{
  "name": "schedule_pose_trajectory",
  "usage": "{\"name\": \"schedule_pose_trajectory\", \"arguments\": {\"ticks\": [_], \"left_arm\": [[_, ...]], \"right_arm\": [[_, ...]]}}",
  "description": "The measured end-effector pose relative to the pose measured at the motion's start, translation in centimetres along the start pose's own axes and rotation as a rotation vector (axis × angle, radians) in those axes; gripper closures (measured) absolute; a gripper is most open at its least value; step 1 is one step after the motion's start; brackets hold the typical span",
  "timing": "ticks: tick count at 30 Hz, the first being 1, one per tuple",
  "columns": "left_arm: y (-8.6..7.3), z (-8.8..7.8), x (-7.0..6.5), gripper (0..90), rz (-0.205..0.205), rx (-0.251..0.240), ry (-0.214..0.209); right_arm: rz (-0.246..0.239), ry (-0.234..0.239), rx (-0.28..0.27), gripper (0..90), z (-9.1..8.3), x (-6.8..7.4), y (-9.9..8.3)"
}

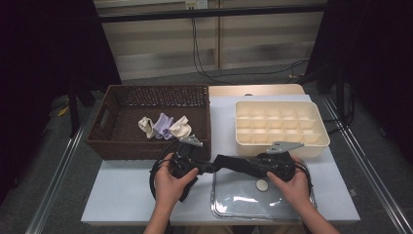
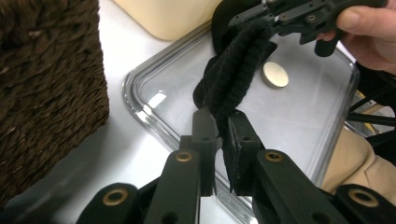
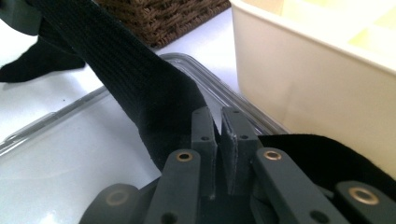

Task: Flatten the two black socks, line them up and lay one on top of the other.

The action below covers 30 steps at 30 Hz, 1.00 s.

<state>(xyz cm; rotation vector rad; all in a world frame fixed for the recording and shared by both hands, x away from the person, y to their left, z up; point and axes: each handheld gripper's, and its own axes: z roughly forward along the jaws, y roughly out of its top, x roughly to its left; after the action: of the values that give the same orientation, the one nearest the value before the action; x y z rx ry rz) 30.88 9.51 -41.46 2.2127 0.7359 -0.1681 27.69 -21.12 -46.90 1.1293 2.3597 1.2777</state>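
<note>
A black sock (image 1: pixel 231 163) stretches level between my two grippers, above the clear tray (image 1: pixel 243 207) at the table's front. My left gripper (image 1: pixel 203 168) points right and is shut on one end of the sock (image 2: pixel 238 60), the fabric pinched between its pads (image 2: pixel 205 128). My right gripper (image 1: pixel 251 168) points left and is shut on the other end (image 3: pixel 126 70), which bunches around its jaws. In the left gripper view the right gripper (image 2: pixel 261 21) shows at the top, with a hand on it. A loose part of the sock hangs below the left hand.
A brown wicker basket (image 1: pixel 109 131) at the left holds cream and purple socks (image 1: pixel 163 126). A cream compartment box (image 1: pixel 319 144) stands at the right, just beyond the right gripper. A small round disc (image 1: pixel 262 185) lies on the clear tray.
</note>
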Motion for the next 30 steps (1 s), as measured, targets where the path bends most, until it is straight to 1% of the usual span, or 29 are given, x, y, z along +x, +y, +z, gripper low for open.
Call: {"name": "schedule_pose_trajectory", "arguments": {"ticks": [2,5,6,10,11,13,17,19,22,23,24,25,26,27,28,29,30], "left_arm": [[0.0,-0.1,0.0,83.4,0.003,0.001,0.002],[-0.1,0.0,0.1,83.4,-0.017,-0.009,0.003],[-0.1,0.0,0.2,83.4,-0.019,-0.004,-0.002],[-0.3,0.3,0.6,83.6,-0.036,-0.002,0.011],[-0.4,0.4,0.6,83.5,-0.041,-0.006,0.009],[-0.4,0.4,0.7,83.6,-0.047,-0.004,0.013],[-0.4,0.3,0.8,83.7,-0.061,-0.024,0.009],[-0.4,0.2,0.7,83.7,-0.060,-0.026,0.010],[-0.3,0.1,0.7,83.7,-0.056,-0.020,0.009],[-0.4,0.2,0.8,83.7,-0.057,-0.022,0.008],[-0.4,0.2,0.7,83.7,-0.061,-0.024,0.008],[-0.4,0.3,0.7,83.7,-0.063,-0.023,0.005],[-0.4,0.3,0.8,83.7,-0.062,-0.021,0.003],[-0.4,0.3,0.8,83.8,-0.061,-0.021,0.002],[-0.4,0.3,0.8,83.8,-0.057,-0.013,0.000],[-0.4,0.4,0.8,83.9,-0.059,-0.017,-0.001],[-0.4,0.3,0.8,83.9,-0.057,-0.014,-0.003]], "right_arm": [[-0.001,0.001,-0.013,84.5,-0.2,0.1,0.1],[-0.002,0.010,-0.027,83.8,-0.6,0.3,0.3],[-0.006,0.013,-0.034,83.2,-0.8,0.4,0.3],[-0.018,0.030,-0.059,82.1,-1.5,1.1,0.6],[-0.026,0.037,-0.065,82.2,-1.7,1.3,0.7],[-0.034,0.044,-0.067,82.1,-1.9,1.6,0.8],[-0.046,0.066,-0.064,80.6,-1.8,2.2,0.7],[-0.048,0.063,-0.051,76.2,-1.5,2.2,0.6],[-0.050,0.037,-0.039,63.4,-1.0,2.2,0.2],[-0.050,0.032,-0.033,61.2,-0.8,2.3,0.1],[-0.061,0.023,-0.024,60.4,-0.6,2.3,-0.1],[-0.072,0.006,-0.015,60.6,-0.4,2.3,-0.2],[-0.078,0.005,-0.001,63.1,-0.2,2.3,-0.3],[-0.083,0.001,0.003,69.8,-0.1,2.2,-0.4],[-0.087,-0.003,0.009,74.6,0.0,2.1,-0.5],[-0.083,0.003,0.013,78.5,0.0,2.0,-0.5],[-0.080,0.003,0.008,82.6,-0.1,1.9,-0.5]]}}
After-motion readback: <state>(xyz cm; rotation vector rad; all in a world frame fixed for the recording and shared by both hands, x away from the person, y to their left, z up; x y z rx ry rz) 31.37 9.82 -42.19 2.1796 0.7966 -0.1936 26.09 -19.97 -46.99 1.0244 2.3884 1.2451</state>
